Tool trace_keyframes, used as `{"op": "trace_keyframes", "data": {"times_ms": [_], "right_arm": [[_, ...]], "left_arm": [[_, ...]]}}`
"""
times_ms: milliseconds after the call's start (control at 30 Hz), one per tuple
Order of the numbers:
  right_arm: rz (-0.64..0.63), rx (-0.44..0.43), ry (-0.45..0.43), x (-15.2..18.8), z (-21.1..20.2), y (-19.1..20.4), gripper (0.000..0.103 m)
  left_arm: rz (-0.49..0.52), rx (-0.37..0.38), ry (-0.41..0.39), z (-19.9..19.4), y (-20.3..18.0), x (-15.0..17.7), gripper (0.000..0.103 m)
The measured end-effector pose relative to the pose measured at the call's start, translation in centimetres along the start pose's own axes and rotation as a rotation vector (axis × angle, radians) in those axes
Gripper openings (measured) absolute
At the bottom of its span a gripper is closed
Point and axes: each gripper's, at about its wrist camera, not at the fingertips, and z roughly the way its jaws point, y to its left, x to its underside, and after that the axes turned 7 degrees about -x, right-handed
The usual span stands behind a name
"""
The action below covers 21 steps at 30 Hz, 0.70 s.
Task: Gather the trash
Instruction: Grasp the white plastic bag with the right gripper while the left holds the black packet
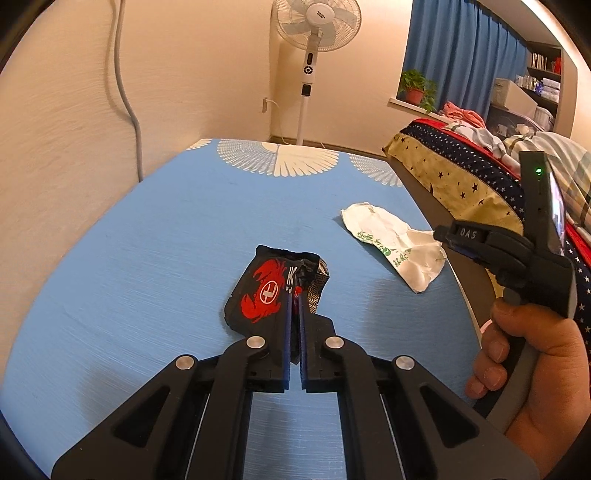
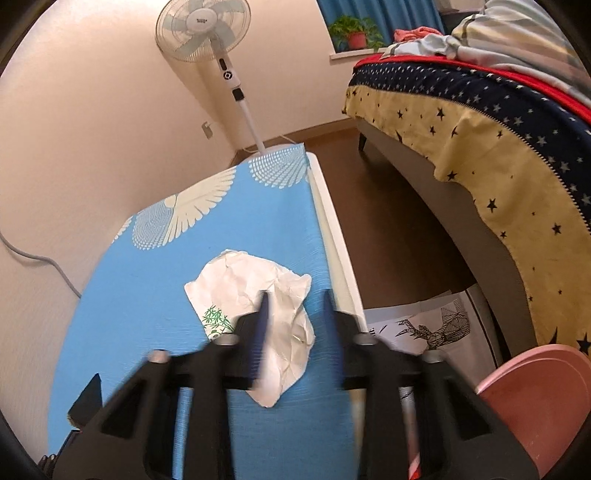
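Observation:
A black snack wrapper with a red crab print (image 1: 258, 291) is pinched in my left gripper (image 1: 294, 295), whose jaws are shut on its right edge just above the blue tablecloth (image 1: 147, 240). A crumpled white paper wrapper with green print (image 1: 388, 236) (image 2: 251, 284) lies near the table's right edge. My right gripper (image 2: 295, 299) is blurred and its jaws stand apart: the left finger is over the paper, the right finger is off its edge. In the left wrist view a hand (image 1: 535, 362) holds the right gripper (image 1: 441, 234), with its tip at the paper.
The table edge (image 2: 332, 229) drops to a dark floor. Below it are a bag printed with a crane (image 2: 432, 325) and a pink round container (image 2: 535, 398). A bed with a star-print cover (image 2: 480, 147) stands on the right. A standing fan (image 1: 317, 22) is behind the table.

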Motion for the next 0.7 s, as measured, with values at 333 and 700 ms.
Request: {"op": "trace_keyframes", "data": {"times_ms": [333,700], "right_arm": [[-0.048,-0.048,-0.058,-0.2,-3.3,1.2,0.000],[-0.114,-0.051,-0.139,-0.1,-12.5,2.8,0.000]], "left_arm": [[0.005,0.011,-0.025,-1.1,-0.1,-0.5,0.003],[0.027,0.076,-0.076,-4.3,-0.9,-0.7,0.003]]}}
